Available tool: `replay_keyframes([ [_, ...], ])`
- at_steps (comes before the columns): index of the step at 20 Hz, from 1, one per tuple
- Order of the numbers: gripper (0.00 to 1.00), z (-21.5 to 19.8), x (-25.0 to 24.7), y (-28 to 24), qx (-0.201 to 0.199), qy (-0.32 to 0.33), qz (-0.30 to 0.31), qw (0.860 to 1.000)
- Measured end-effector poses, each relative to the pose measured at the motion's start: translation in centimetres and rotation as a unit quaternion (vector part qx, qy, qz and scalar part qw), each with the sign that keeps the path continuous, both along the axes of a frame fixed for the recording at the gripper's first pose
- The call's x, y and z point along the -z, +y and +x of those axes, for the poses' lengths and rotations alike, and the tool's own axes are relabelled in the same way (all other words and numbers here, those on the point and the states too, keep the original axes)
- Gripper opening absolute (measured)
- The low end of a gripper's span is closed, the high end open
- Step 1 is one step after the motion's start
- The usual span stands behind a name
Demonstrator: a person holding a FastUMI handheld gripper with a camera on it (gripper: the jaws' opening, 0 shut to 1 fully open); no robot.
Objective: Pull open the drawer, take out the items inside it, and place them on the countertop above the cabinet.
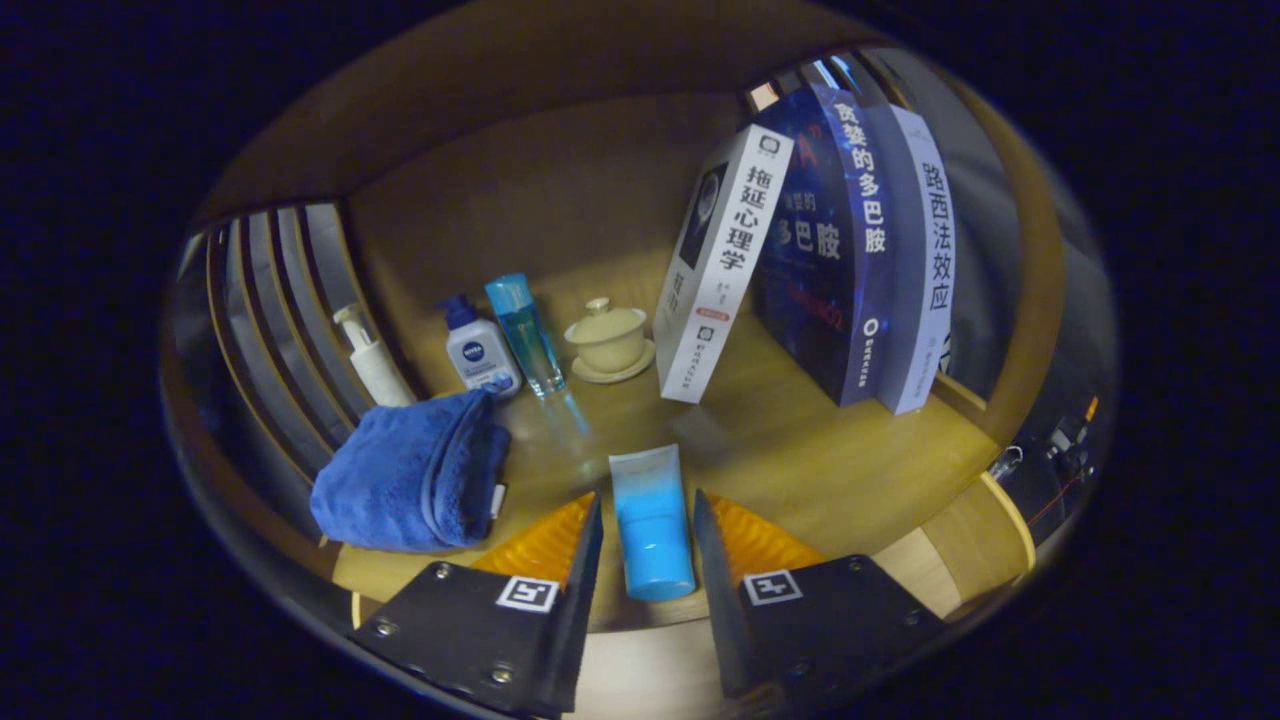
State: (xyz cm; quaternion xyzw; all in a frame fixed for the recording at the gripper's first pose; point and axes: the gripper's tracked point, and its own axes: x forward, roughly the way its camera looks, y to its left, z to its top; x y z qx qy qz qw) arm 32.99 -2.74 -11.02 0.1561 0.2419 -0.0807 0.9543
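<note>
One blue tube (651, 520) lies on the countertop (820, 470) between the two fingers of the gripper (648, 525), its long side pointing to 12 o'clock, and the jaws stand open on each side, not squeezing it.

A wooden bench (800, 470) runs across the scene, its surface smooth and glossy enough to carry soft reflections. Behind it rises a plain wooden back panel (540, 190) in the same warm tone, with a wooden board (520, 50) overhead closing the space like a shelf niche. On one side stands a row of vertical wooden slats (270, 300) with pale gaps between them; on the other, a curved wooden upright (1035, 280) frames the niche. Light falls unevenly, brightest on the bench, and the surroundings beyond the woodwork are dim.
</note>
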Motion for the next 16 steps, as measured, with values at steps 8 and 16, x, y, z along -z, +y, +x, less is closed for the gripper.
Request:
replay_keyframes([
  [8,0.63,-6.6,-6.0,-0.6,0.012,-0.07,-0.068,0.995],
  [16,0.63,-18.1,-6.4,-0.5,0.073,-0.114,-0.089,0.987],
])
